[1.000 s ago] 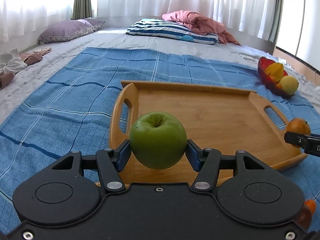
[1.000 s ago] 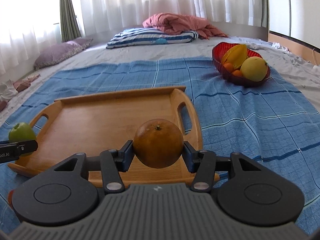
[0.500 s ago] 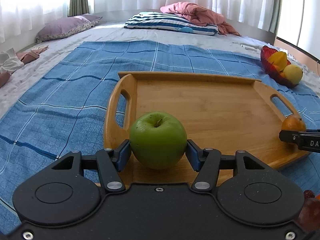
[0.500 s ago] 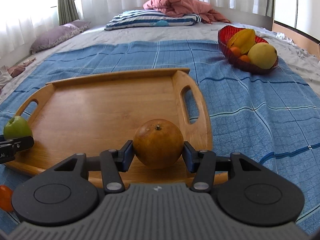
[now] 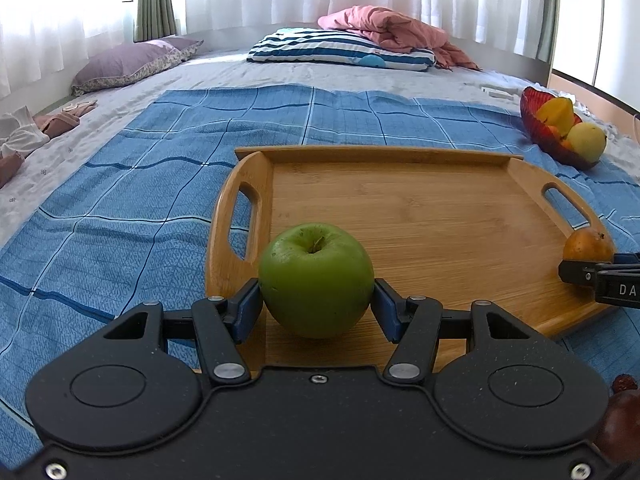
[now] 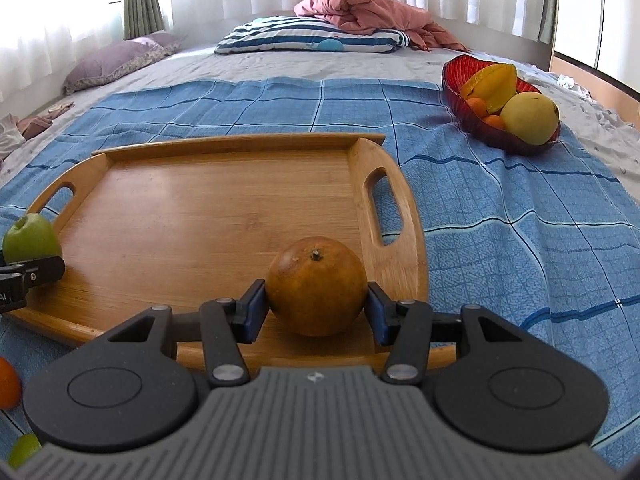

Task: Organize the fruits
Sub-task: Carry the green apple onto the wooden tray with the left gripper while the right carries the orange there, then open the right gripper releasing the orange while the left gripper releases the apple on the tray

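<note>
My left gripper is shut on a green apple, held low over the near left corner of a wooden tray. My right gripper is shut on a brownish orange, held low over the tray's near right corner. Whether either fruit touches the tray I cannot tell. Each gripper shows at the edge of the other's view: the apple at the left, the orange at the right.
The tray lies on a blue checked cloth on a bed. A red bowl with several fruits stands to the far right. Loose fruits lie near me: an orange one, a green one, and dark red ones. Pillows lie at the back.
Both grippers have come down and forward over the tray's near edge with their fruits. The fruits now hang just above or on the tray floor.
</note>
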`<action>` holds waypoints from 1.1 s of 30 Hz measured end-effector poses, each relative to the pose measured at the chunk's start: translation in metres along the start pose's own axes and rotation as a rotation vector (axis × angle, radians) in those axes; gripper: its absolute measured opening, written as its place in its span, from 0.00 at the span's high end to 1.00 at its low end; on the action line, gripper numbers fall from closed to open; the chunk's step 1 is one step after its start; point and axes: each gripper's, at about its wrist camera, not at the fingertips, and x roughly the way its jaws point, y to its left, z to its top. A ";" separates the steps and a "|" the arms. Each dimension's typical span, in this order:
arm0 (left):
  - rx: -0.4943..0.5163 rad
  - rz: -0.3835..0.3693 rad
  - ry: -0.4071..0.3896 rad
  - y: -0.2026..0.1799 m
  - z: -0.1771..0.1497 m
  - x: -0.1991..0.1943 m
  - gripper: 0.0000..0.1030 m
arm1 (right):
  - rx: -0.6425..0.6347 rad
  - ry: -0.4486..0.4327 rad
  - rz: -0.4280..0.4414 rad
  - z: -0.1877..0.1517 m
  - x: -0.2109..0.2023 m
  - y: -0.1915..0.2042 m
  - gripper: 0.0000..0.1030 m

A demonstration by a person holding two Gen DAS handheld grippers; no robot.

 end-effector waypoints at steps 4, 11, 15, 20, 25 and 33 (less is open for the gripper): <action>0.000 0.000 0.000 0.000 0.000 0.000 0.45 | -0.002 0.000 0.000 0.000 0.000 0.000 0.46; -0.002 0.000 0.000 0.000 0.000 0.000 0.45 | -0.007 0.003 -0.001 0.000 0.000 0.000 0.46; -0.003 -0.001 0.001 0.000 0.000 0.000 0.45 | -0.009 0.005 -0.003 0.000 0.000 0.000 0.45; -0.009 -0.003 0.002 0.001 0.001 0.000 0.44 | -0.021 0.012 -0.008 0.001 0.000 0.002 0.44; -0.015 -0.005 0.003 0.002 0.001 0.000 0.44 | -0.022 0.014 -0.008 0.002 0.000 0.003 0.32; -0.014 -0.001 -0.027 0.002 0.002 -0.005 0.30 | -0.021 0.010 -0.002 0.001 -0.003 0.003 0.24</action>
